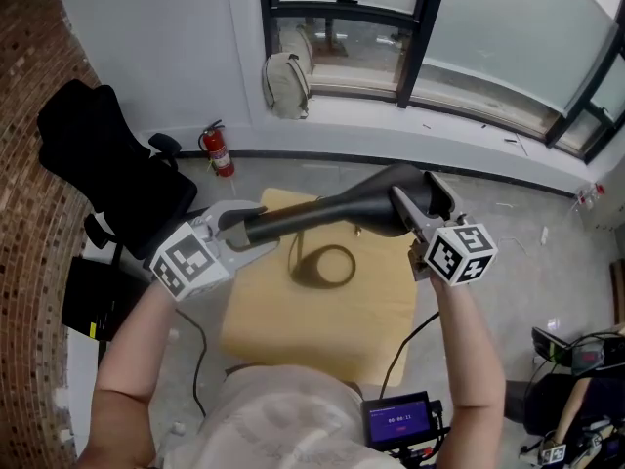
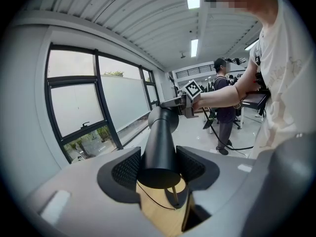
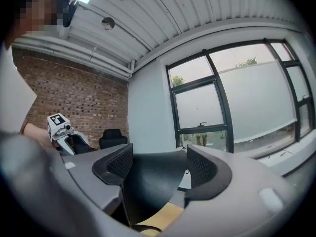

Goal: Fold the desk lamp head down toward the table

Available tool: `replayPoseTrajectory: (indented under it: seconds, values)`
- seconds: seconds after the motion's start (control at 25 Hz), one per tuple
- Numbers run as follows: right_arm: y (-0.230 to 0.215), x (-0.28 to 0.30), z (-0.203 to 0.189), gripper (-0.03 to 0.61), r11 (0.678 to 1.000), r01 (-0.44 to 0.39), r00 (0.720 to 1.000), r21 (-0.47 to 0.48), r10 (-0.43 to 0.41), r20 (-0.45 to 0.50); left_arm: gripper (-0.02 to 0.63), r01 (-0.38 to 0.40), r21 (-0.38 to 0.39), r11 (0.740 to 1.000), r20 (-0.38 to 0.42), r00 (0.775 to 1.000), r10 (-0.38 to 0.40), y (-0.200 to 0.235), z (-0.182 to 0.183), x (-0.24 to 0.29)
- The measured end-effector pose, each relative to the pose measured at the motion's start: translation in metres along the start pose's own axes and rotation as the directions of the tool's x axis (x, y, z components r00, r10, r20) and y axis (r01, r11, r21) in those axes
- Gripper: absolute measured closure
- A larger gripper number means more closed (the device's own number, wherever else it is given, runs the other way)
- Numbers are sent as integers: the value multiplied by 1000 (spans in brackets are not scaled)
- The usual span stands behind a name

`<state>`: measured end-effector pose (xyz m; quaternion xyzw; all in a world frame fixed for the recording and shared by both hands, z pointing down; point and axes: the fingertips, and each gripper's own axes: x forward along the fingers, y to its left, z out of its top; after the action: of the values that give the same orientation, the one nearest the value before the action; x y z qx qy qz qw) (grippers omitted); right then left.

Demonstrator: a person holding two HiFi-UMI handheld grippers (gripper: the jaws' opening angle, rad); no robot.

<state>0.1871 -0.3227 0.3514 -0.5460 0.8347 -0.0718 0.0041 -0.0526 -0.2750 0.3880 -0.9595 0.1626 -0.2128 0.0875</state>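
The left gripper (image 2: 158, 168) is closed on the near end of a black tapered desk lamp head (image 2: 162, 132), which stretches away to the right gripper (image 2: 185, 105). A pale wooden table (image 2: 158, 212) lies below.

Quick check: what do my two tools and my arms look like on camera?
Left tool and right tool: grey bodies, black dimpled pads, each carrying a white cube with black square markers. Arms bare below a pale short-sleeved top.
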Motion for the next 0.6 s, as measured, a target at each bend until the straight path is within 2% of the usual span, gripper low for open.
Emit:
replayPoseTrajectory:
  seconds: [0.6]
  values:
    - [-4,7,-24,225,992,-43,999,122,40,26,390,16,29,999,-82,997,-14,6,6,-5]
